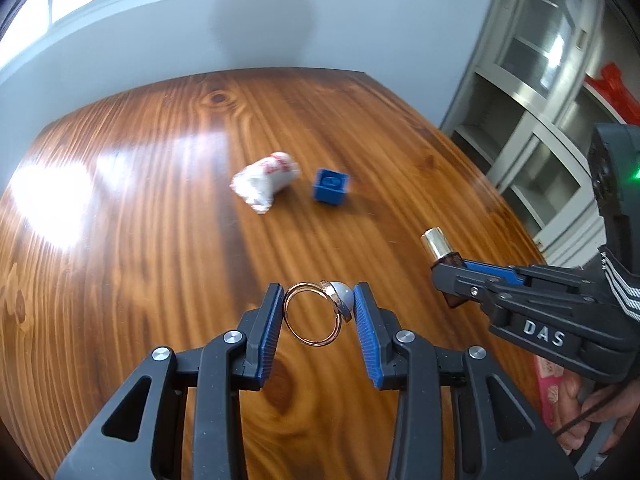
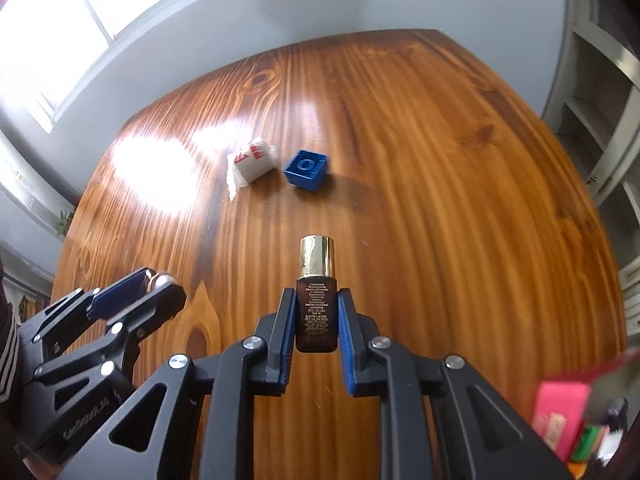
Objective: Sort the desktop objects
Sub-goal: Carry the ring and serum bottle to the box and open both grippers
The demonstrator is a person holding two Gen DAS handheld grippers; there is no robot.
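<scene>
While the left wrist view looks down over a glossy wooden worktop (image 1: 168,208), the left tool (image 1: 318,312) sits in the foreground with its blue pads narrowed onto one ring (image 1: 316,314): a rose-gold band with a pale round stone, pinched between the pads and lifted clear of the wood. Farther back lie one white packet (image 1: 266,180) with red print and, just beside it on the right but apart, one blue cube (image 1: 331,185). At the right edge the right tool (image 1: 450,276) reaches in, clamped on one dark bottle (image 1: 438,246) with a gold cap; a hand (image 1: 588,412) grips its handle, and a pink box (image 1: 546,384) shows partly behind it. Nothing stands between the ring and the two things at the back. From the right wrist view, the right tool (image 2: 314,320) has its pads pressed on the bottle (image 2: 316,300), which points gold cap away from the camera, above the worktop (image 2: 440,200). Beyond it, unobstructed, are the same packet (image 2: 252,162) and cube (image 2: 306,170), near each other without touching. At lower left the left tool (image 2: 154,286) appears from the side with the ring's stone (image 2: 158,280) just showing at its tip. At lower right, blurred, sit the pink box (image 2: 558,412) and something green I cannot make out.
</scene>
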